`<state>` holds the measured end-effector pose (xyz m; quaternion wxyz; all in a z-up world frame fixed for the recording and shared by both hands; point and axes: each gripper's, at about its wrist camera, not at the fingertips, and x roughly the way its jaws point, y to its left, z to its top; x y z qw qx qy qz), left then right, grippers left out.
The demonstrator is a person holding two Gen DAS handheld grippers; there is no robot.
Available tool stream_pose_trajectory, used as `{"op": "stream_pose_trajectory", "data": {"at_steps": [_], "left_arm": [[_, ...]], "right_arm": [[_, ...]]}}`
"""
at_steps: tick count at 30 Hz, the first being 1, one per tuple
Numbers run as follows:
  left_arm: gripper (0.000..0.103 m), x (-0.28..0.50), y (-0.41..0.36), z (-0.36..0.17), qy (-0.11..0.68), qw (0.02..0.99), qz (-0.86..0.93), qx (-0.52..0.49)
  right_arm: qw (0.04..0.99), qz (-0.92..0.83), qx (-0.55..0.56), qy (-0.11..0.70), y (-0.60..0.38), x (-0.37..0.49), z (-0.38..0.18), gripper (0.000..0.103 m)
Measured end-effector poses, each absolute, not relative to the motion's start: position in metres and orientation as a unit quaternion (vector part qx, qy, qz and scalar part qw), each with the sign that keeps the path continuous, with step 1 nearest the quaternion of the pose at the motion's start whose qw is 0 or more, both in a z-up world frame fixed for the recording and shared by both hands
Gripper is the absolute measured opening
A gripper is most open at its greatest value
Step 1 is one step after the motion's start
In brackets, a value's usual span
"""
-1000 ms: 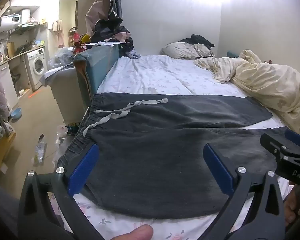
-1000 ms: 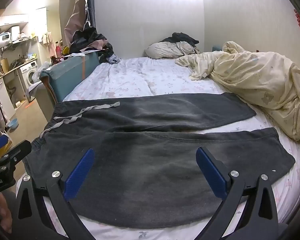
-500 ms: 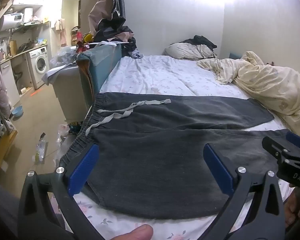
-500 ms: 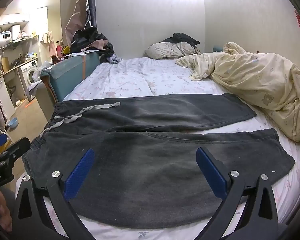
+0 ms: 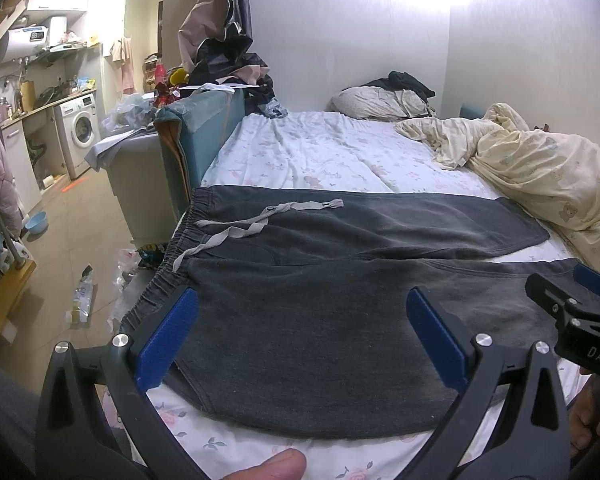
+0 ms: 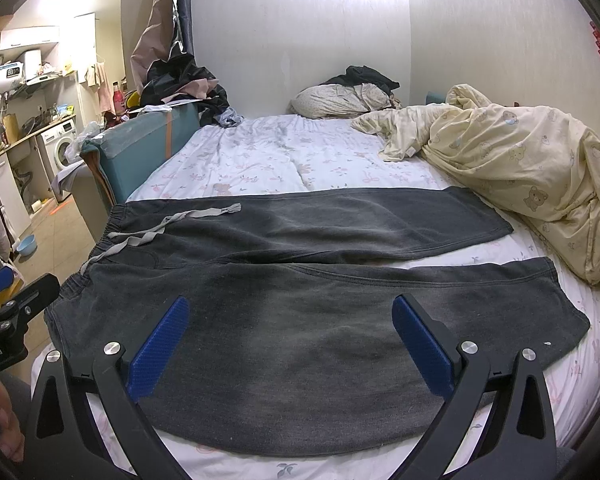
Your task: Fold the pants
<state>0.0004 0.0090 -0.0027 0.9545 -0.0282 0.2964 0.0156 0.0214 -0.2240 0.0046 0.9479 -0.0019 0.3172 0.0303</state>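
While both grippers hover above the near edge of the bed (image 5: 320,148), dark grey pants (image 6: 300,320) lie flat across the floral sheet, nothing folded yet. The waistband (image 5: 180,236) sits at the left edge of the mattress, with a pale drawstring (image 5: 256,222) trailing over the far leg. Both legs run to the right, parted by a thin strip of sheet, their hems close to a rumpled yellow quilt (image 6: 520,168).

The left gripper (image 5: 302,336) has its blue pads spread wide and holds nothing. The right gripper (image 6: 286,344) is also spread wide and empty. Each pokes into the edge of the other's view.

The likely first step is folding one leg over the other. To do it well, the left gripper should pinch the near corner of the waistband and the right should pinch the near hem, each catching both fabric layers. Lifting together and carrying the near leg over the far one, edges aligned, should keep it smooth. The drawstring may bunch inside the fold, so tucking it flat helps. The far hem lies close to the quilt and could snag on it.

As for containers, a small blue basin (image 5: 36,222) sits on the floor at left; its contents cannot be seen. A washing machine (image 5: 80,128) stands beyond, door closed.
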Motion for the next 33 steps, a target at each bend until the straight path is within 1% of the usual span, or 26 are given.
{"op": "stream_pose_trajectory", "data": {"at_steps": [33], "left_arm": [[0.102, -0.0028, 0.014, 0.0059, 0.289, 0.957, 0.019, -0.02]], "right_arm": [[0.947, 0.03, -0.002, 0.319, -0.2235, 0.0198, 0.0043, 0.103]]}}
